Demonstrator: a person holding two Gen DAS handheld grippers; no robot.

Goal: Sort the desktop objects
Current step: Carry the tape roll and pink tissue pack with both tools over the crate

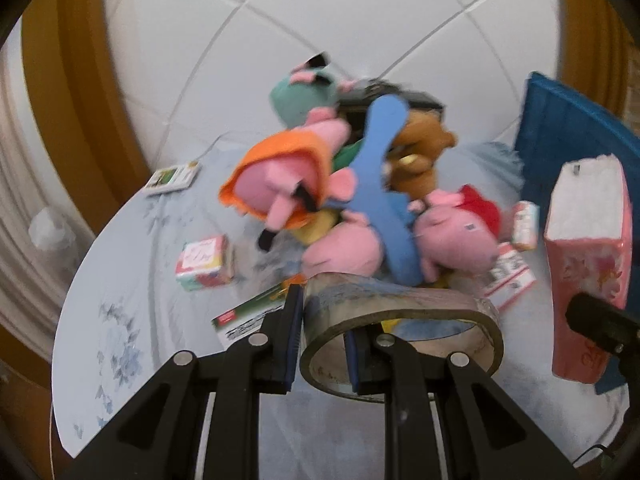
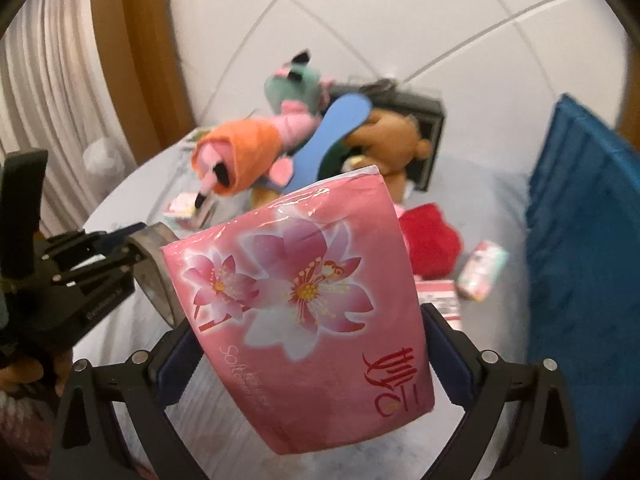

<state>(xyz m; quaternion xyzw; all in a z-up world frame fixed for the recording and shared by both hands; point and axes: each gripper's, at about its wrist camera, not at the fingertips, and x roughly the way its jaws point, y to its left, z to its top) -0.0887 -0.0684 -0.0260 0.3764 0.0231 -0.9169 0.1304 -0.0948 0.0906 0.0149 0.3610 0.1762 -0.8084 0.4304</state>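
Currently the left tongs [image 1: 322, 344] are clenched on the wall of a clear tape roll [image 1: 400, 320], one pad outside the ring and one inside, holding it clear above the tabletop [image 1: 132, 320]. The right tongs [image 2: 308, 364] are clenched on the lower part of a pink tissue pack [image 2: 304, 292], also lifted off the surface. Behind both, a pile of plush toys [image 1: 320, 184] lies against a dark box [image 2: 424, 120] on the tabletop, with small cartons [image 1: 204, 264] and cards scattered around it. A blue crate [image 2: 580, 220] stands at the right edge.
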